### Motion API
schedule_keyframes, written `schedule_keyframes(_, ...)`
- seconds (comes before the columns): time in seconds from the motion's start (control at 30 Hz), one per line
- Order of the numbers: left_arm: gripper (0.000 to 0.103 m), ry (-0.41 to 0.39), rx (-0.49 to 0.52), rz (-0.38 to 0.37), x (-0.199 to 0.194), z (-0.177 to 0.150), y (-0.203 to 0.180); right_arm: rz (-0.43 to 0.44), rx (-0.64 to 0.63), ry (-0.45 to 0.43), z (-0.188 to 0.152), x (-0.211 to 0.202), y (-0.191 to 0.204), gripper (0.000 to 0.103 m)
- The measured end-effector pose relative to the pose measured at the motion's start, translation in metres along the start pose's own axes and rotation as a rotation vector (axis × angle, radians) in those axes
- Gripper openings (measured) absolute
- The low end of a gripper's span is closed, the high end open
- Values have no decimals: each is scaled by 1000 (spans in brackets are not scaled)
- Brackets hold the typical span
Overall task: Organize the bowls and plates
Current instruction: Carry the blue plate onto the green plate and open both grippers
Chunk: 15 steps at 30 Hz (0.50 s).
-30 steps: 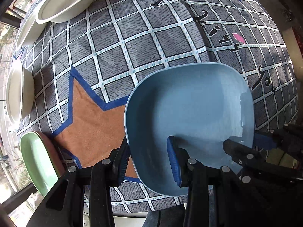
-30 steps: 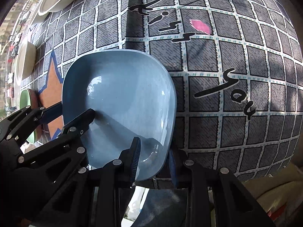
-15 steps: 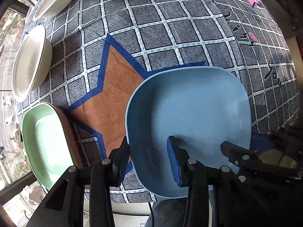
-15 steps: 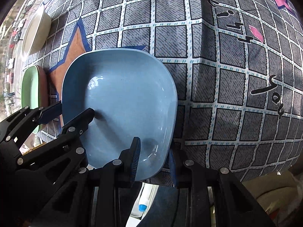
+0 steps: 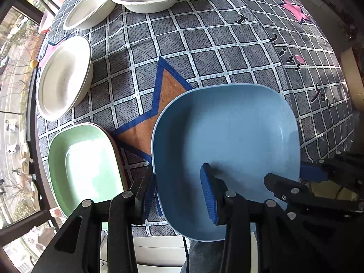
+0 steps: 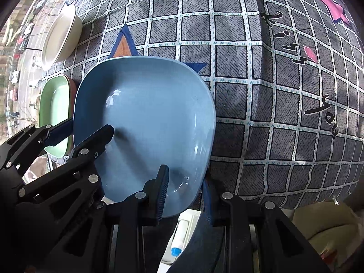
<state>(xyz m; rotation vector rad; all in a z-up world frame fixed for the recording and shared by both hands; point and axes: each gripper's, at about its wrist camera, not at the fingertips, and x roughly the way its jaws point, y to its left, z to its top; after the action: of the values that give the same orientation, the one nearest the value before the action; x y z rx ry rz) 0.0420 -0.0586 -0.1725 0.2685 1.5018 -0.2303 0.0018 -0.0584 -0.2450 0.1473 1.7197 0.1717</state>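
left wrist view: left gripper (image 5: 178,194) pinches blue plate (image 5: 227,145) rim, one pad inside, one outside. right gripper (image 6: 184,192) clamps opposite rim, likely steadying carry. green plate (image 5: 84,166) left of jaws, probable stacking spot.

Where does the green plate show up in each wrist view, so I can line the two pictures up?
Left wrist: green plate at lower left, left of the held blue plate.
Right wrist: green plate at the left edge, partly behind the blue plate.
Shared landmark: the orange star on the tablecloth.
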Motion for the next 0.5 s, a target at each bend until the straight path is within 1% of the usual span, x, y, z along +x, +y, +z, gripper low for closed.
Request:
schedule_keyframes(0.1,43,-8,-11,7,-17,-4,17,6,-12,-13,-1,-14,11,31)
schedule_keyframes(0.27,43,-12,-56,17,-21,-11,59,16,-50,-30,11,-19,43,31)
schedule_keyframes(0.37,43,-14,-82,34,-16,-15,90,22,-77,-32,17,-18,67,31)
schedule_keyframes(0.47,43,-15,-106,56,-11,-20,111,29,-108,-27,22,-9,96,31)
schedule_keyframes(0.5,43,-13,-117,62,-4,-21,112,31,-119,-24,23,-7,105,31)
